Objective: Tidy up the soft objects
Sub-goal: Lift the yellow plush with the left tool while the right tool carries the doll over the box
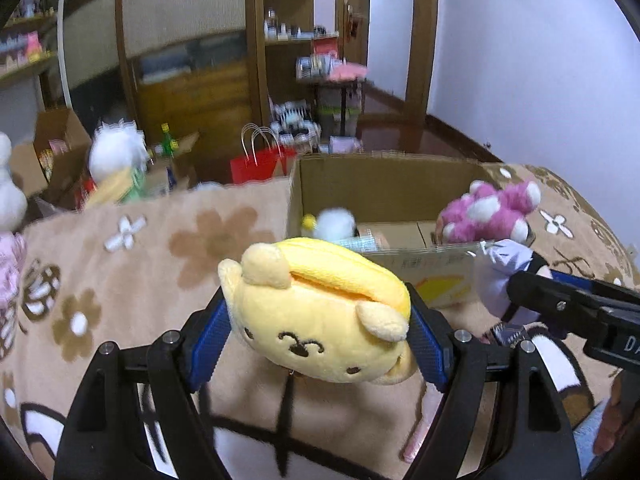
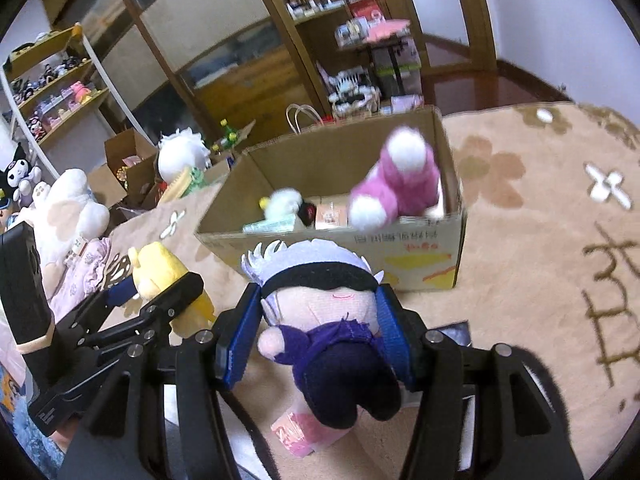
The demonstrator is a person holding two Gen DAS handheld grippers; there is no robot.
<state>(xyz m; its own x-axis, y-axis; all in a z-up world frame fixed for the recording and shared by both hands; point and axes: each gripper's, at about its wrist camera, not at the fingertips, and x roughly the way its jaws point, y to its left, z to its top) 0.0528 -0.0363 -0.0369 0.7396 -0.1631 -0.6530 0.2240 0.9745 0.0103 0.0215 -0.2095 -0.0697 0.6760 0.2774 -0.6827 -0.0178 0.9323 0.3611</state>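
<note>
My left gripper (image 1: 320, 324) is shut on a yellow bear-face plush (image 1: 320, 316), lifted above the beige flowered blanket (image 1: 140, 264). My right gripper (image 2: 316, 328) is shut on a small doll (image 2: 320, 312) with white hair, a black blindfold and dark purple clothes. Seen from the left wrist, that doll (image 1: 500, 272) shows at the right with the right gripper (image 1: 516, 292) holding it. Ahead stands an open cardboard box (image 2: 420, 256) holding a pink and white plush (image 2: 400, 184) and a small white plush (image 2: 284, 204). The left gripper (image 2: 160, 292) with the yellow plush (image 2: 160, 272) appears at the left of the right wrist view.
A pile of white and pink plush toys (image 2: 68, 208) lies at the blanket's left edge. Behind the box are a red paper bag (image 1: 260, 164), more cardboard boxes (image 2: 128, 156) and wooden shelves (image 2: 52, 80) full of small items. A flat pink packet (image 2: 296, 432) lies under the right gripper.
</note>
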